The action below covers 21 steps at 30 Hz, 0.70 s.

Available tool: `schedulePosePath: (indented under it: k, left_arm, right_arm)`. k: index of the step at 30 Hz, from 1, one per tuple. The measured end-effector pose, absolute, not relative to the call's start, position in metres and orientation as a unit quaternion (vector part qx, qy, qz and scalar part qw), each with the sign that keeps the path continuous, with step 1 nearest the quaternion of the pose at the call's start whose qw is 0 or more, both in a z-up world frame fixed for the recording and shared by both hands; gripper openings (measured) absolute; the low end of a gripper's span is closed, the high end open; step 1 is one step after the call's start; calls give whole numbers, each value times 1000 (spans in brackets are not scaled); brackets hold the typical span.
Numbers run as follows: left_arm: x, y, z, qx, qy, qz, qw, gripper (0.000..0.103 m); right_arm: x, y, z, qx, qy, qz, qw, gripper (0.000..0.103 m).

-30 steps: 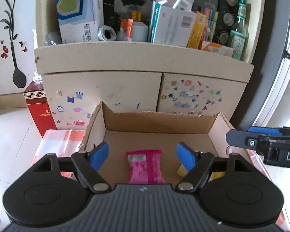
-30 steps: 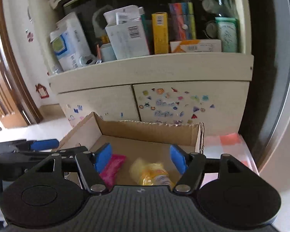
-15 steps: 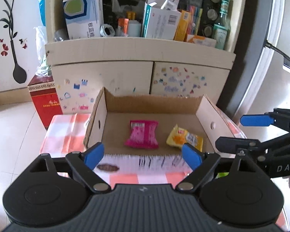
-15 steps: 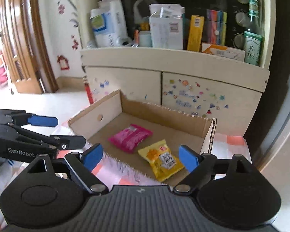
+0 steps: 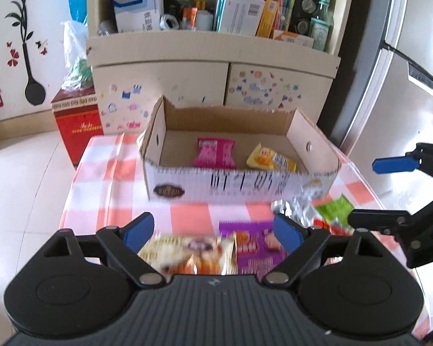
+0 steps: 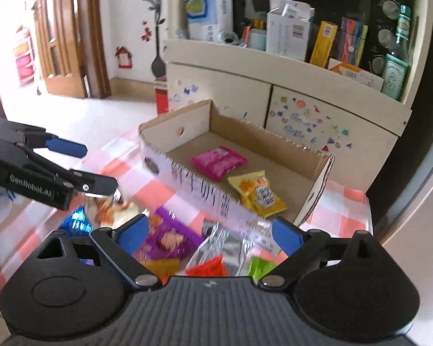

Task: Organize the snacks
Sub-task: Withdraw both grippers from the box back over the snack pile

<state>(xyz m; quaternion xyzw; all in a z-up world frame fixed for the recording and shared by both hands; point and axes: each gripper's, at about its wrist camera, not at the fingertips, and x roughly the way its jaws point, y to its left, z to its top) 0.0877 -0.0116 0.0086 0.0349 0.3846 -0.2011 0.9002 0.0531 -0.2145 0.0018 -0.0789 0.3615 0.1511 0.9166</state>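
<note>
A cardboard box (image 5: 170, 190) (image 6: 187, 181) stands on the checked tablecloth. A pink packet (image 5: 213, 152) (image 6: 218, 163) and a yellow packet (image 5: 270, 158) (image 6: 257, 193) lie inside it. My left gripper (image 5: 212, 230) (image 6: 98, 167) hovers in front of the box over a beige snack packet (image 5: 187, 252) and a purple packet (image 5: 251, 245). Its jaws are opening with nothing held between them. My right gripper (image 6: 209, 233) (image 5: 372, 191) hangs to the right, over the purple packet (image 6: 167, 239), a silver packet (image 6: 216, 239) and a green packet (image 6: 259, 265). Its jaws are also opening and hold nothing.
A cream cabinet (image 5: 187, 66) with stickers and a cluttered shelf stands behind the table. A red box (image 5: 78, 121) sits on the floor at the left. A steel fridge door (image 5: 395, 92) rises at the right. A blue packet (image 6: 76, 220) lies near the table's left side.
Both grippers have drawn back from inside the box to the table in front of it. The pink and yellow packets stayed in the box. Both pairs of jaws stand wider.
</note>
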Motion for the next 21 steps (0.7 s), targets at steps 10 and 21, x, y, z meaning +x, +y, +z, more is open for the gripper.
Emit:
schedulePosePath:
  k: [10,21]
  left_arm:
    - [58,16,-8,-2,421,-166,892,91]
    - [43,16,-27,-2,453,-141,880,91]
  right_arm:
    - [27,-214,-15,-115,395,182,893,100]
    - [23,-218,-42,-118,432,187,874,100]
